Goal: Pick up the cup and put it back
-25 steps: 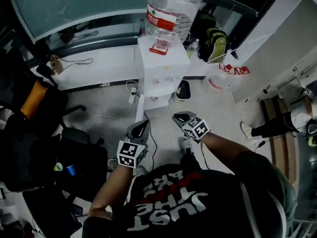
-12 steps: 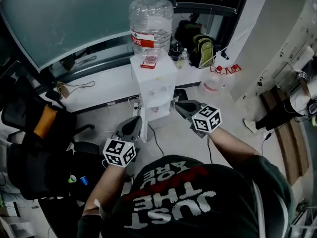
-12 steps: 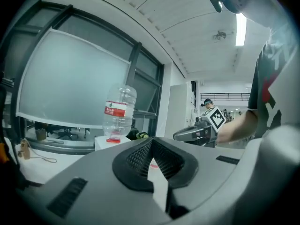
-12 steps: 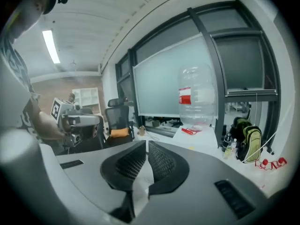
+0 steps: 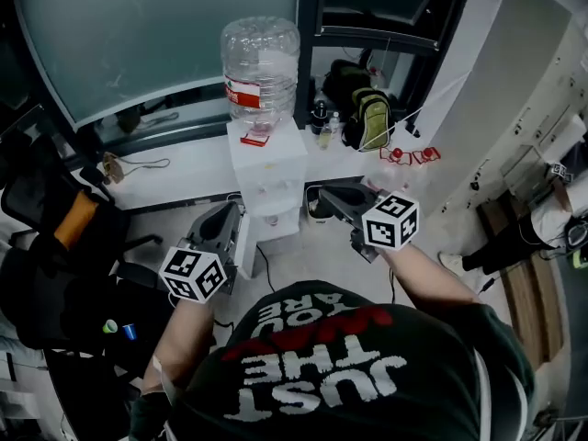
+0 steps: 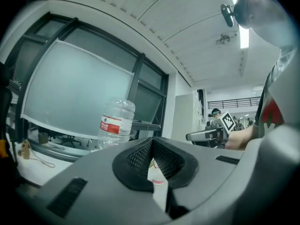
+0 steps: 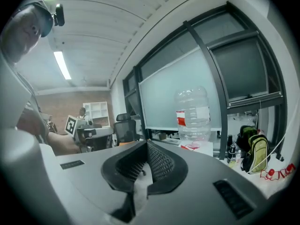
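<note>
cup: no view shows one clearly; probably at the dispenser, only a guess
bearing: dispenser stands ahead, between and just beyond both tips, with the bottle upright on top
nearer hand: left gripper is just beside it; right gripper is near, on the other side
cup axis, facing: cannot tell
left jaws: together, empty
right jaws: have just been closing, now together, nothing between
</note>
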